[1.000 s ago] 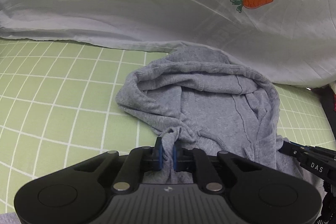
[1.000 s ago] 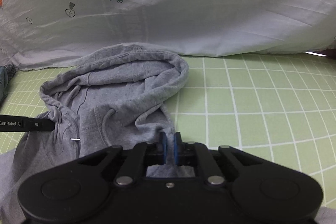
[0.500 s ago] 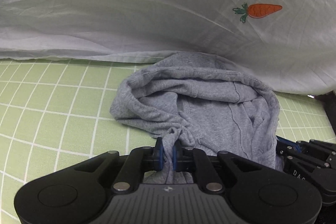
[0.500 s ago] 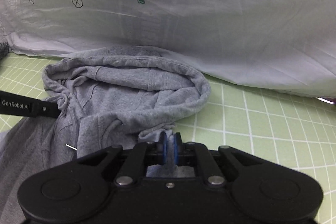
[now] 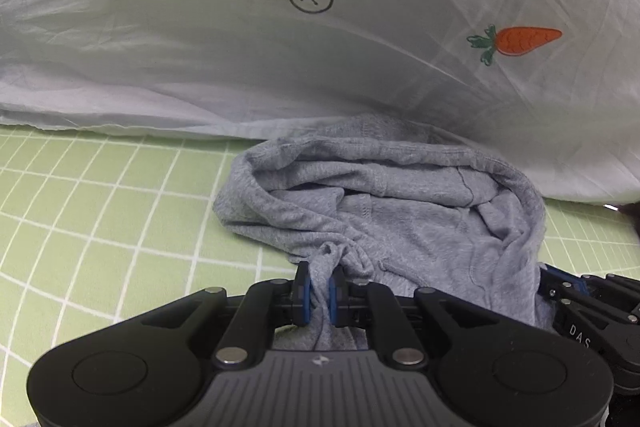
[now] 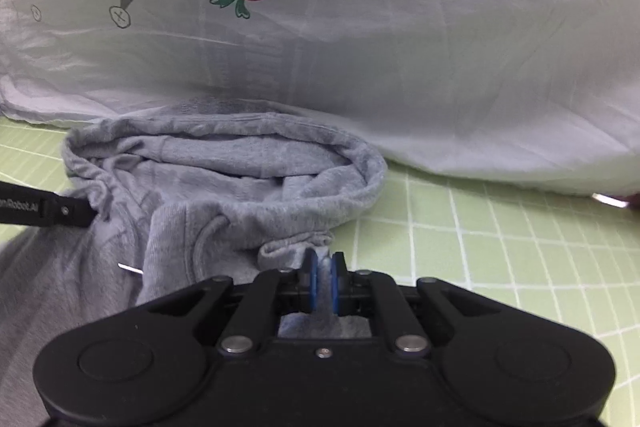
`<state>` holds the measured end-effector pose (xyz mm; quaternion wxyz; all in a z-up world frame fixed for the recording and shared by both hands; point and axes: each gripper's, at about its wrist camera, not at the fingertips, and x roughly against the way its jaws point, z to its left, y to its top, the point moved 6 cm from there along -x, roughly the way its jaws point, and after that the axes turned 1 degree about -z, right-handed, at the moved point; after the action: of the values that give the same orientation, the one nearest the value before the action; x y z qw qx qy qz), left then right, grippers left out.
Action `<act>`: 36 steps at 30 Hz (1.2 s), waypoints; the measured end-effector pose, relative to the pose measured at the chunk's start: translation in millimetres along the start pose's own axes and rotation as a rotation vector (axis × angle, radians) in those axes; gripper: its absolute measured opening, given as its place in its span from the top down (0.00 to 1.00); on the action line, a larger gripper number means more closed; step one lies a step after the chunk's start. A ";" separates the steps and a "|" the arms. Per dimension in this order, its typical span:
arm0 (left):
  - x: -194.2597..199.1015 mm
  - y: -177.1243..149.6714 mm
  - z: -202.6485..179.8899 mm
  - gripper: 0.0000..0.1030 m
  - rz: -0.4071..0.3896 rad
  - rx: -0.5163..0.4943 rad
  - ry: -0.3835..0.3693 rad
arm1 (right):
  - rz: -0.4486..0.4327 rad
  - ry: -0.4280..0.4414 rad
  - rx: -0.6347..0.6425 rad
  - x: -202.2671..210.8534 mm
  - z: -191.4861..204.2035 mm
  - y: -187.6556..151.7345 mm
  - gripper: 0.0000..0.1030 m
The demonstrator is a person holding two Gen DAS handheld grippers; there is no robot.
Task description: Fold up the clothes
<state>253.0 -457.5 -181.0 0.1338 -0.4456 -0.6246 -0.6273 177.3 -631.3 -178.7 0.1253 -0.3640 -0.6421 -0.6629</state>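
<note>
Between both grippers, on green grid-lined mat (image 5: 100,227), lies crumpled grey cotton hoodie (image 5: 400,211), hood bunched fwd against white carrot-print sheet (image 5: 360,67). Left gripper (image 5: 319,291) & right gripper (image 6: 324,281) each pinch a hoodie fold tight.

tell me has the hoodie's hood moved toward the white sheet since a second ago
Yes. The grey hoodie has been pushed forward: its hood now touches the white sheet.

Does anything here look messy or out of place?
Yes. The grey hoodie is bunched up, not flat: its hood gapes open and rumpled against the white sheet, while both the left gripper and right gripper pinch twisted folds of it.
</note>
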 end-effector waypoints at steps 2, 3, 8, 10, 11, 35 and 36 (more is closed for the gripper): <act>4.3 -0.4 1.0 0.74 0.012 0.011 0.022 | 0.015 -0.014 0.013 2.9 -3.6 2.9 0.78; 11.8 -2.4 0.8 0.67 0.011 0.006 0.030 | 0.022 -0.026 0.020 8.7 -7.1 2.9 0.59; 91.7 -32.4 6.5 0.34 -0.034 0.015 0.029 | -0.023 0.021 -0.109 92.9 -37.3 -17.5 0.36; 129.7 -60.2 13.1 0.31 -0.019 0.039 0.031 | -0.002 0.037 -0.162 134.9 -48.8 -46.2 0.34; 149.0 -75.2 19.6 0.30 -0.006 0.048 0.036 | 0.017 0.033 -0.178 154.5 -52.6 -64.0 0.34; 295.9 -271.1 59.3 0.85 0.204 0.181 0.131 | 0.244 0.077 -0.248 313.5 -57.4 -265.2 0.90; 297.3 -272.0 58.9 0.85 0.204 0.186 0.133 | 0.248 0.082 -0.263 314.6 -59.3 -266.4 0.90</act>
<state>-89.6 -238.8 -156.2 0.2786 -0.4500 -0.6213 -0.5778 -231.9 -554.0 -173.5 0.1836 -0.4262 -0.4946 -0.7349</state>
